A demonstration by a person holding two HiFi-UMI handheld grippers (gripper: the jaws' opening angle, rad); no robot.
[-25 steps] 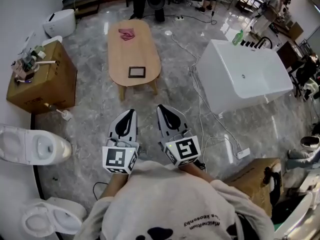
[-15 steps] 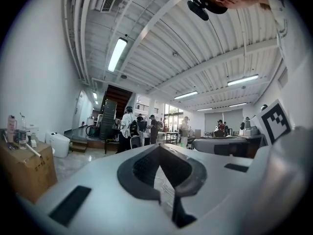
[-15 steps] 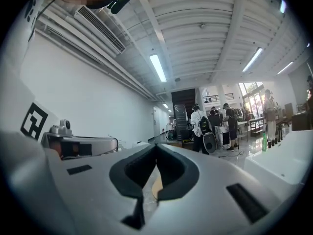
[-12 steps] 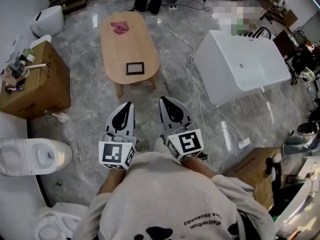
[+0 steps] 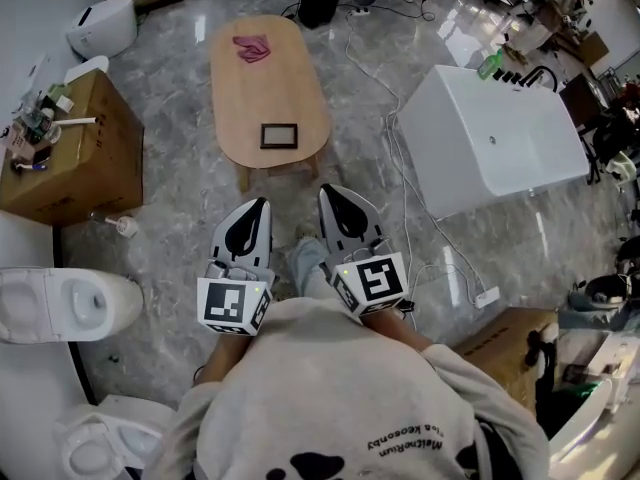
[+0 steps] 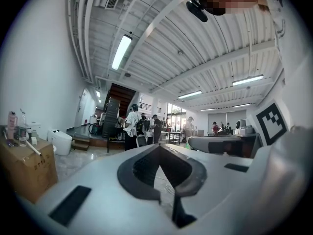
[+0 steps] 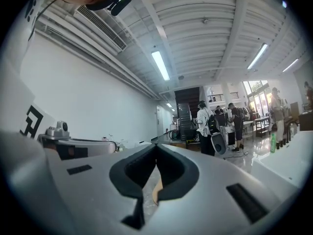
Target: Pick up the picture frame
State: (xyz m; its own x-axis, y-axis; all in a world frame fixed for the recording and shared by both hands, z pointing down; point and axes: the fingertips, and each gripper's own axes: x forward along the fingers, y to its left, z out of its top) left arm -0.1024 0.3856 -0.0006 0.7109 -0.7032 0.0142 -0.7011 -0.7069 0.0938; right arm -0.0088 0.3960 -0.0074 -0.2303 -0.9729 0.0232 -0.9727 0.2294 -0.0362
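A small dark picture frame lies flat near the front end of an oval wooden coffee table, seen in the head view. Both grippers are held level in front of the person, short of the table. My left gripper is shut with nothing in it; in the left gripper view its jaws meet at the tips. My right gripper is also shut and empty, its jaws closed in the right gripper view. The frame is not visible in either gripper view.
A pink cloth lies on the table's far end. A cardboard box with clutter stands left, toilets below it. A white bathtub stands right, cables trail over the marble floor. People stand far off.
The person and both grippers have come forward toward the table; the table and frame now sit a little closer in the head view. Both grippers stay shut.
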